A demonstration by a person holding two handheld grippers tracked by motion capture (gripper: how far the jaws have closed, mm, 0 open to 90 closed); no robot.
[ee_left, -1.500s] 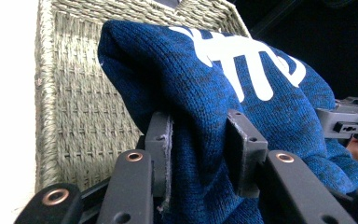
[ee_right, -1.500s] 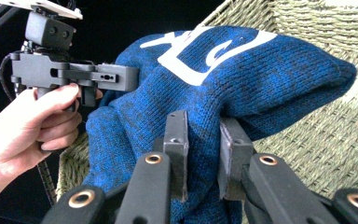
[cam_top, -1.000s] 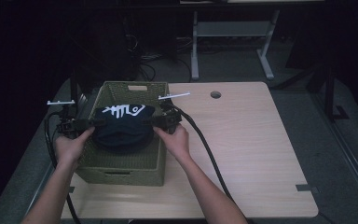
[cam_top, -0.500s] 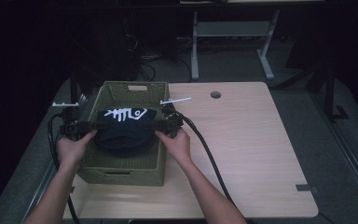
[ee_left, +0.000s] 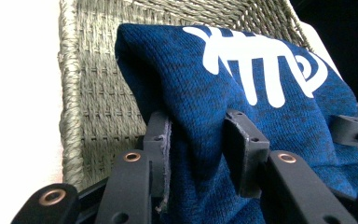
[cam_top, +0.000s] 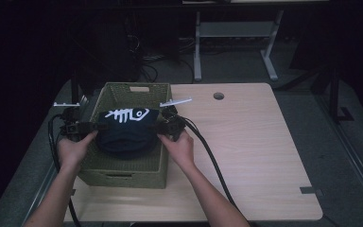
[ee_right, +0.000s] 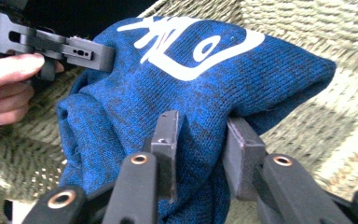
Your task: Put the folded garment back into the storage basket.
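On the left half of the bench [cam_top: 246, 156], close to its left edge and reaching almost to the near edge, stands a green woven basket [cam_top: 123, 177] with a handle slot in its far wall. The bench is pale wood-look board with a round cable hole near its far edge.

Over the open top of the basket hangs a dark blue knitted garment [cam_top: 123, 135], folded into a rounded bundle with a white printed mark facing up on its far side. It is slung between the two grippers, above the middle of the basket; whether its underside touches the basket floor cannot be told.

The left gripper [ee_left: 198, 140] pinches a thick fold of the knit at the garment's left end, its jaws pressed into the fabric with the basket's left wall just behind. The right gripper [ee_right: 200, 142] likewise clamps a fold at the garment's right end, beside the basket's right rim. A thick black cable [cam_top: 212, 161] trails from it toward the near edge of the bench.
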